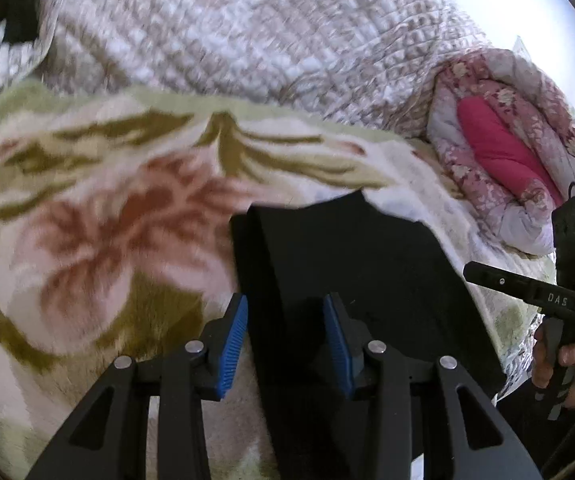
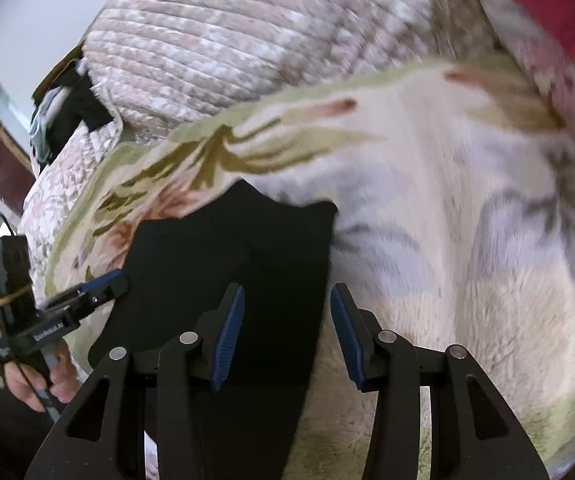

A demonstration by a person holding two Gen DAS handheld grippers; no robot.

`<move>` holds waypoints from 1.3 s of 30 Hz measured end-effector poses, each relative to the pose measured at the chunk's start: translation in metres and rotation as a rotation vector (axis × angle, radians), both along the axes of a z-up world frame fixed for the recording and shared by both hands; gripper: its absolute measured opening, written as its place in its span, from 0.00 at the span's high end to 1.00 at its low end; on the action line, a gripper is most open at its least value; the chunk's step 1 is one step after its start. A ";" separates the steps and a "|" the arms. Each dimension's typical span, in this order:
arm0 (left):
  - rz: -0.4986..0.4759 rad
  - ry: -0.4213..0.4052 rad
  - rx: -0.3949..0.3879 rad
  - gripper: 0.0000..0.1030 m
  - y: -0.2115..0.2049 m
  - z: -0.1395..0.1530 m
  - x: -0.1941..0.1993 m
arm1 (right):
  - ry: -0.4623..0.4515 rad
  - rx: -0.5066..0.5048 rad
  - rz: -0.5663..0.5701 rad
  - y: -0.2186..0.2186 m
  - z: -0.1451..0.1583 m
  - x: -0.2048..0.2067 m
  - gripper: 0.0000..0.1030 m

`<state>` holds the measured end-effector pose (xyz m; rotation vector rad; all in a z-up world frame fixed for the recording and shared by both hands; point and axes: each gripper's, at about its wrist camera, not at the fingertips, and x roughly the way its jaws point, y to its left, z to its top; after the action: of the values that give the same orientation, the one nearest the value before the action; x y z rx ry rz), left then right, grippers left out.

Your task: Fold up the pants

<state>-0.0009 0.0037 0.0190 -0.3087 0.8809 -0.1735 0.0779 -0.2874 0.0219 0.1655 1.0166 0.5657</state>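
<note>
Black fabric pants [image 1: 327,264] lie flat on cream floral fleece blanket [image 1: 87,220]. Left gripper [image 1: 287,340] and right gripper [image 2: 285,336]: both wide open, holding nothing, poised above the pants' near edge.

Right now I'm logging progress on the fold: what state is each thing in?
black pants: lying on the blanket, partly folded, blurred.
left gripper: open, pants edge between the fingers.
right gripper: open, over the pants edge.
floral blanket: spread out.
pink quilt: bundled up.
</note>
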 end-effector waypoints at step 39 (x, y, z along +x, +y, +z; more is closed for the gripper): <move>0.046 0.015 -0.194 0.61 -0.003 -0.016 -0.003 | 0.078 0.151 0.035 0.007 -0.023 -0.011 0.80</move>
<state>-0.0041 0.0002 0.0026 -0.5111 0.8732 -0.2150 0.0666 -0.2804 -0.0007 0.3053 1.0541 0.6722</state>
